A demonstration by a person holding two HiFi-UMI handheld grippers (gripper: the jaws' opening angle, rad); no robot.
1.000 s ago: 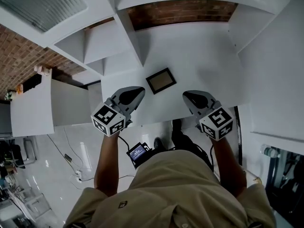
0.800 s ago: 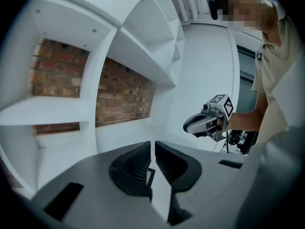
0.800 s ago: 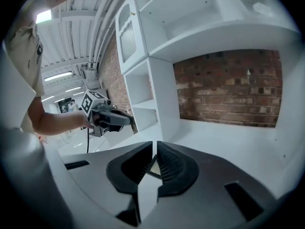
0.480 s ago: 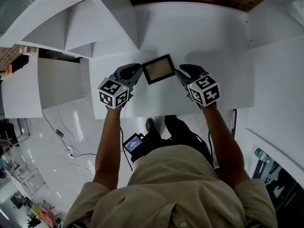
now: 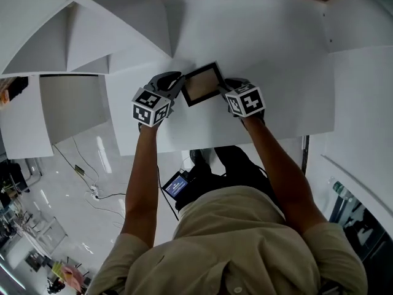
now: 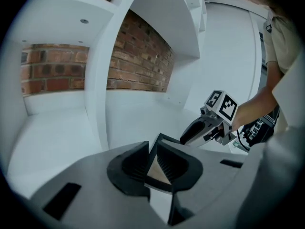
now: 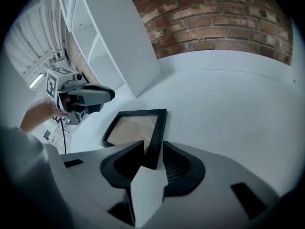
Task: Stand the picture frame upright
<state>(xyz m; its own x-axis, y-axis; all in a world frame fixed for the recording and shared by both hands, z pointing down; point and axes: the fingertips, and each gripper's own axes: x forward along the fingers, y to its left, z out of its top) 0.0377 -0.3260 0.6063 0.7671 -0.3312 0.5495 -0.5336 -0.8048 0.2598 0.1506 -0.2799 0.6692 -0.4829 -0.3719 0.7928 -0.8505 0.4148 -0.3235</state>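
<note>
Picture frame (image 5: 204, 83) flat on white surface (image 5: 258, 35), between both grippers. Left gripper (image 5: 178, 80): jaws opening, narrowly apart, frame corner between. Right gripper (image 5: 223, 86): jaws opening, wider, astride frame corner.

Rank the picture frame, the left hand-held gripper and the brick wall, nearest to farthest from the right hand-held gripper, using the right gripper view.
1. picture frame: its edge lies between the opening jaws of the right hand-held gripper.
2. left hand-held gripper: at the frame's far left side, jaws opening around its corner.
3. brick wall: at the back, upper right.
</note>
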